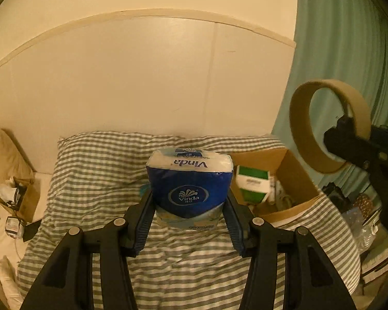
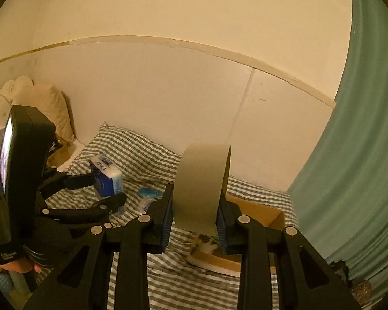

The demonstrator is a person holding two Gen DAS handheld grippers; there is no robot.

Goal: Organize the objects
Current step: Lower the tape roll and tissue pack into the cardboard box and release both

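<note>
My left gripper (image 1: pixel 188 201) is shut on a blue and white Vinda tissue pack (image 1: pixel 190 183), held up in the air over the striped bed. From the right wrist view the same tissue pack (image 2: pixel 106 178) shows at the left, clamped between the left gripper's (image 2: pixel 108 188) fingers. My right gripper (image 2: pixel 195 206) is shut on a wide brown tape roll (image 2: pixel 201 188), standing on edge between the pads. In the left wrist view the tape roll (image 1: pixel 328 126) hangs at the right, with the right gripper (image 1: pixel 349 139) behind it.
An open cardboard box (image 1: pixel 289 178) lies on the grey striped bedding (image 1: pixel 95 180) with a green and white carton (image 1: pixel 253 183) inside. Small blue packets (image 2: pixel 150 193) lie on the bed. A second small box (image 1: pixel 20 199) with clutter sits left; a green curtain (image 2: pixel 362 142) hangs right.
</note>
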